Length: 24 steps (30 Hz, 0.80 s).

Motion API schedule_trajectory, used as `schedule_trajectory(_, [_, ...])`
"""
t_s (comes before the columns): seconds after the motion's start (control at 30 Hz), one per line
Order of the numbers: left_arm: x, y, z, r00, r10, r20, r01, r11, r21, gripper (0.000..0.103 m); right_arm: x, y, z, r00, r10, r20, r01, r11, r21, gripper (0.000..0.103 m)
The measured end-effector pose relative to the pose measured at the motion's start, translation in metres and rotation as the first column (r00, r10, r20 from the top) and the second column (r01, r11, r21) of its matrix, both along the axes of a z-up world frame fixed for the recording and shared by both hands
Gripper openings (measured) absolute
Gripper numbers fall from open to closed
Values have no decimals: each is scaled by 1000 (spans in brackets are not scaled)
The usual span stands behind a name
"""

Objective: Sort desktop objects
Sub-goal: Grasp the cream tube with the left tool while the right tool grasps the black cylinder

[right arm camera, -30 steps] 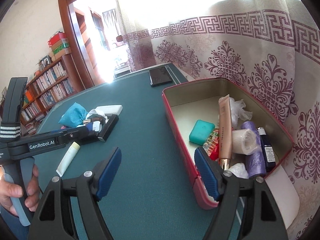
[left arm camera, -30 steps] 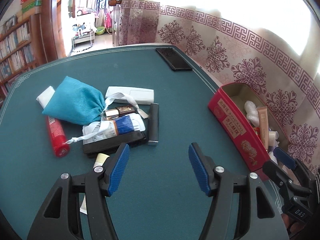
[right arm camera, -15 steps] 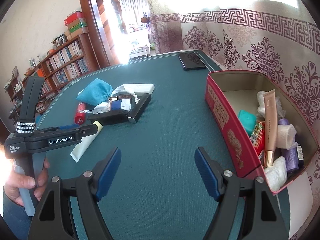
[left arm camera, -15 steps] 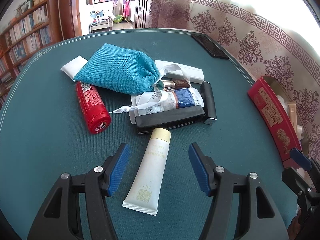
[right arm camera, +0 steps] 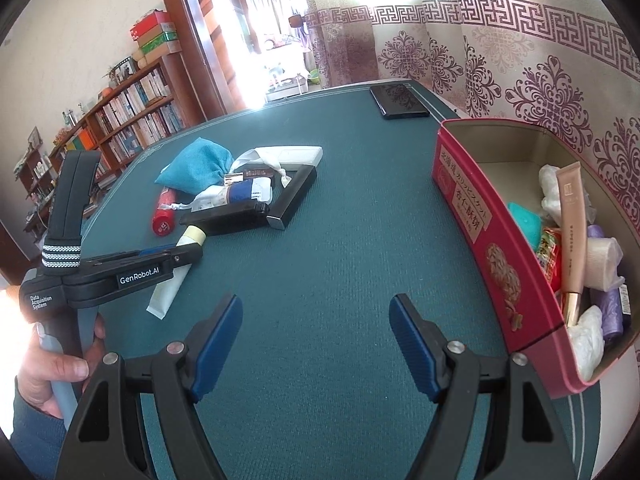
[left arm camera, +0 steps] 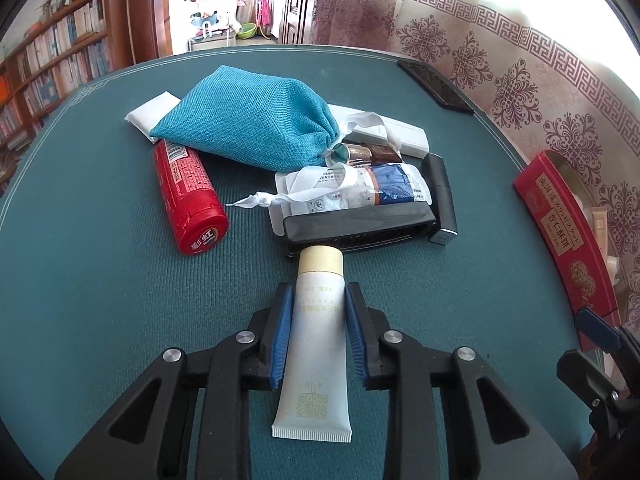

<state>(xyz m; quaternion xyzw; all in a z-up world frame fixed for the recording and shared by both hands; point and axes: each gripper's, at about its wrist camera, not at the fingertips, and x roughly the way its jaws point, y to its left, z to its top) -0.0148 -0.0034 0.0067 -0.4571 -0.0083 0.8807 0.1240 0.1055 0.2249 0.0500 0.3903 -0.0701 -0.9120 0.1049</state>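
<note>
Green felt-covered surface (left arm camera: 100,288), carrying a heap of unsorted articles at centre and, at its right edge, the red rectangular biscuit tin (right arm camera: 476,220) into which I am sorting; the tin already holds several tubes, rolls and packets. The heap comprises a teal woven drawstring pouch (left arm camera: 256,120), a red cylindrical can (left arm camera: 188,196) lying on its side, a long black plastic case (left arm camera: 360,228) and smaller packets resting on it.

Change since half a second ago: the left gripper (left arm camera: 316,328), which then stood with its jaws wide on either side of the white plastic cosmetic tube with a cream cap (left arm camera: 316,344), now has them drawn in against the tube's flanks. The tube still lies flat on the surface, its cap just short of, or possibly touching, the black case; the fisheye view does not settle which.

I judge the grasp made but the lift not yet begun; carriage to the tin comes next.

The right gripper (right arm camera: 316,340) hovers over bare felt beside the tin, jaws apart and empty, as before.
</note>
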Motion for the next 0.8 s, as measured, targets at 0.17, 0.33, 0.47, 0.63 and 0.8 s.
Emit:
schedule_trajectory(0.17, [5,-8,7,999,25,-21,-24,999,36,29,-13,-5,-1,1000,13,15,-13,1000,21,79])
schedule_trajectory(0.33, [8,-11,14,999,38,-33,-35,997,73,29,-40,-11,1,999,8,36,-11,998,65,79])
schedule_trajectory(0.47, [8,-15,14,998,46,-32,-43,994,99,29,-67,-18,-2,996,19,82,-26,996,84,79])
schedule_trajectory(0.63, [7,-15,9,999,41,-20,-39,995,97,29,-90,-37,-14,991,48,122,-63,991,122,79])
schedule_trajectory(0.8, [6,-13,6,999,43,-3,-43,995,92,41,-110,-56,-22,991,68,114,-86,983,163,79])
